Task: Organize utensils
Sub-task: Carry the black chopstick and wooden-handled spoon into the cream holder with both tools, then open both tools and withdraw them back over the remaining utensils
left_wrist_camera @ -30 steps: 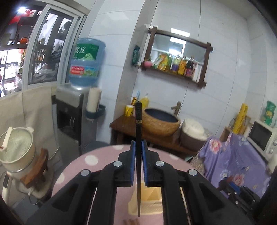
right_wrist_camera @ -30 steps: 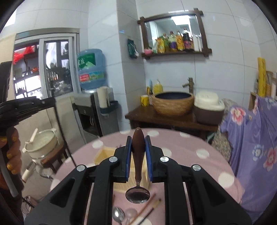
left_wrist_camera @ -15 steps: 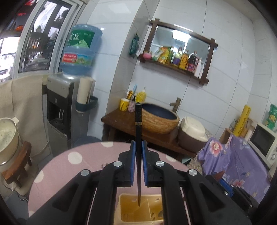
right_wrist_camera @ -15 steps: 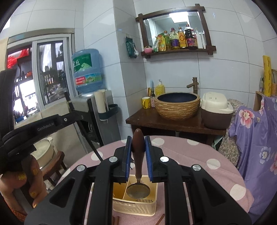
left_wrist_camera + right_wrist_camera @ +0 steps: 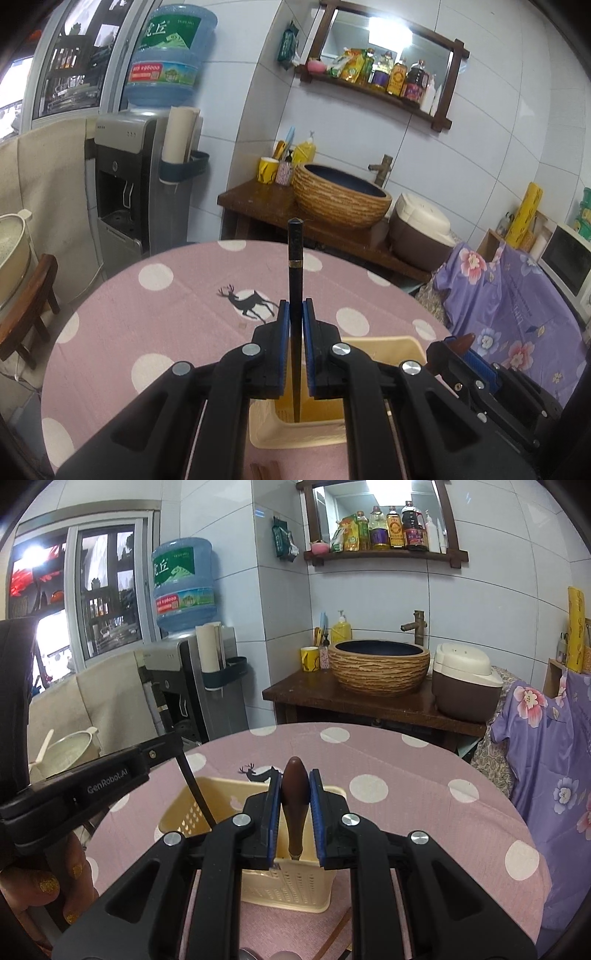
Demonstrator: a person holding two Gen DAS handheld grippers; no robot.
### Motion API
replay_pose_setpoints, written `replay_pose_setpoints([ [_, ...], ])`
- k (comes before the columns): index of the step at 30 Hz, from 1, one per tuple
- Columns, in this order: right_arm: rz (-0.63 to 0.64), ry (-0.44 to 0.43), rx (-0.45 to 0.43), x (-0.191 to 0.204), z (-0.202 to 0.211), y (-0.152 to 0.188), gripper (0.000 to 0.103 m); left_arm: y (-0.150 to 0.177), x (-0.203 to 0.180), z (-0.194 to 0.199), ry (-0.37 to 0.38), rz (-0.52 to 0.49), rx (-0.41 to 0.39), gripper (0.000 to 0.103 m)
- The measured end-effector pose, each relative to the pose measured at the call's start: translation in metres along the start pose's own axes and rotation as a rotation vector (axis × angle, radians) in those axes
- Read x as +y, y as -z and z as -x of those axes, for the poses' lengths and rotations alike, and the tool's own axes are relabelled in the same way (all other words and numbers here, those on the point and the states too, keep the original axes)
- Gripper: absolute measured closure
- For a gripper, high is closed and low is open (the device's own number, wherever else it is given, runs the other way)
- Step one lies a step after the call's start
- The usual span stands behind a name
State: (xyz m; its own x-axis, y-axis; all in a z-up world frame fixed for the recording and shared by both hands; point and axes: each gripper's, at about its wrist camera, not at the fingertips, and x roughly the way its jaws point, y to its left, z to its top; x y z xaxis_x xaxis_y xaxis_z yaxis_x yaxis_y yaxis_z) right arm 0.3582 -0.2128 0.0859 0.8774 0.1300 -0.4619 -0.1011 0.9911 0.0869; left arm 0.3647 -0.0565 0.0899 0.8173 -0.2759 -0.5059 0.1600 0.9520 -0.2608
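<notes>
While both tools hang over the round bench (image 5: 155, 325) with its pink dotted cloth, the left tongs (image 5: 294, 314) are clenched on a black chopstick (image 5: 295, 258), upright, its lower tip inside the cream utensil basket (image 5: 388, 345). The right tongs (image 5: 295, 794) are clamped on a brown-handled spoon (image 5: 295, 786), handle up, its lower part hidden down in the same basket (image 5: 184, 812). From the right camera the left tool and the hand (image 5: 40, 882) holding it crowd the left edge, just beside the basket's left wall. More utensils lie on the cloth at the near edge, half hidden under the tongs. Beyond the bench stand a water dispenser (image 5: 125, 192), a woven basin (image 5: 378, 668) on a dark stand, and a rice cooker (image 5: 465, 681).
</notes>
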Motion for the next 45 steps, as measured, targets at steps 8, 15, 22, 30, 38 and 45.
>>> replay_pose_setpoints([
  [8, 0.003, 0.010, 0.002, -0.002, -0.003, 0.009, 0.087, 0.012, 0.002, -0.003, -0.017, -0.024, -0.018, 0.095],
  [15, -0.019, -0.008, -0.033, -0.007, 0.001, 0.007, 0.070, 0.010, 0.002, -0.003, -0.006, -0.006, 0.000, 0.089],
  [22, -0.008, -0.011, -0.111, -0.010, 0.027, 0.006, 0.043, 0.014, 0.009, 0.025, 0.022, 0.019, -0.062, 0.040],
  [30, -0.061, 0.025, -0.052, -0.025, 0.060, 0.036, 0.033, 0.051, 0.018, 0.062, -0.065, 0.008, -0.002, 0.006],
  [38, -0.034, 0.047, 0.045, -0.025, 0.081, 0.090, 0.033, 0.115, 0.037, 0.064, -0.163, 0.003, 0.130, 0.006],
  [45, -0.033, 0.096, 0.136, -0.027, 0.079, 0.144, 0.033, 0.162, 0.055, 0.058, -0.248, 0.014, 0.237, 0.011],
])
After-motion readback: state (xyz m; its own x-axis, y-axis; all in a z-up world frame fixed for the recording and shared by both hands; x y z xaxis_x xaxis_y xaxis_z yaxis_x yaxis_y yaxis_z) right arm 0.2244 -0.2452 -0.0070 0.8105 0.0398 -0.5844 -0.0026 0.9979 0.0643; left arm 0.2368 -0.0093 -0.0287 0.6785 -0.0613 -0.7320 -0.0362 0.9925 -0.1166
